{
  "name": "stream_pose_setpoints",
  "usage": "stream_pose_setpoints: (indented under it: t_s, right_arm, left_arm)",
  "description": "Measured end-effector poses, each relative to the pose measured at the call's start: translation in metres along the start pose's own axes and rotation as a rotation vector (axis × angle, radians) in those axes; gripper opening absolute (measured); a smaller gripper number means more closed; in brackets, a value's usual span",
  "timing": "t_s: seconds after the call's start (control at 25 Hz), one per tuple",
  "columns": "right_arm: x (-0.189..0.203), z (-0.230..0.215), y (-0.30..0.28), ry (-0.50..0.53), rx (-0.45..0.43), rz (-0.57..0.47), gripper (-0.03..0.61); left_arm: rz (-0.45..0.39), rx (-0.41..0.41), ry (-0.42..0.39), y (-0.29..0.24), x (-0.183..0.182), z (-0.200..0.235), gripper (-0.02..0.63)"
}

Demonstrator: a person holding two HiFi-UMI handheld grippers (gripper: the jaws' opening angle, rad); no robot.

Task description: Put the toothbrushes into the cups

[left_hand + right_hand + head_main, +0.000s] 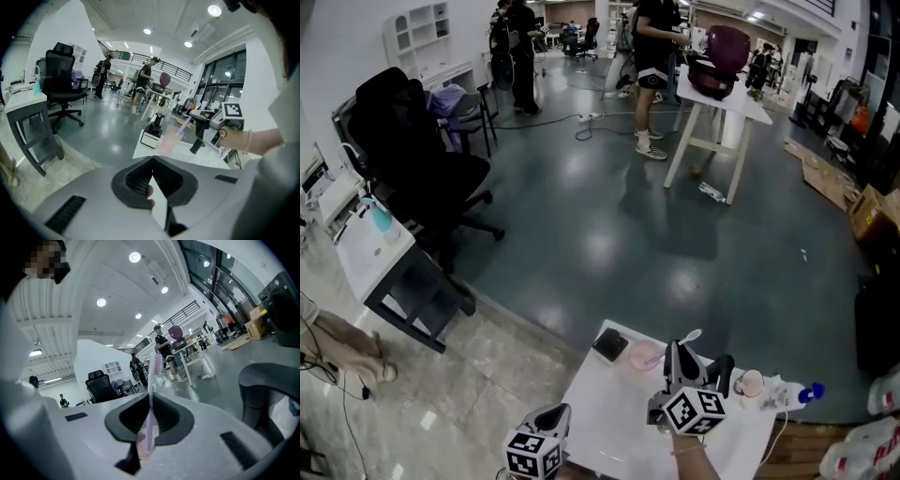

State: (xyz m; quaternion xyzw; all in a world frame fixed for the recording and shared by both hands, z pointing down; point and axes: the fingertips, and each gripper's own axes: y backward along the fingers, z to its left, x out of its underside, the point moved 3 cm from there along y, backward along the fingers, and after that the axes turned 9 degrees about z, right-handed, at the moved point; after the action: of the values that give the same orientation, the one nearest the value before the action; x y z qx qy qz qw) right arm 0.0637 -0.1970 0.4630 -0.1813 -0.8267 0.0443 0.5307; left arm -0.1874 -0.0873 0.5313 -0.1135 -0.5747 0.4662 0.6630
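Observation:
A pink cup [643, 355] stands on the small white table [600, 422]; it is also in the left gripper view [168, 140], blurred. Just right of it my right gripper [680, 361] is shut on a purple toothbrush [151, 423] held upright, bristles on top [693, 335]. In the right gripper view the pink cup [139, 446] shows low behind the jaws, under the brush handle. My left gripper [560, 415] hangs over the table's near left, shut with nothing in it [152, 169]. The left gripper view shows the right gripper [194, 123] with the toothbrush [183, 125] above the cup.
A black-and-white box [610, 344] sits at the table's far corner, left of the cup. A pale round cup [750, 382] and a blue-capped bottle [795, 395] lie to the right. A black office chair [412, 159] and a white desk [370, 248] stand far left; people stand far back.

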Motion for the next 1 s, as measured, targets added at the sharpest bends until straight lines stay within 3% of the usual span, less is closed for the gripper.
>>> stream_pose_setpoints:
  t_s: [1.0]
  right_arm:
    - [0.046, -0.005, -0.021, 0.058, 0.030, 0.141, 0.026]
  left_arm:
    - [0.031, -0.009, 0.007, 0.003, 0.004, 0.007, 0.005]
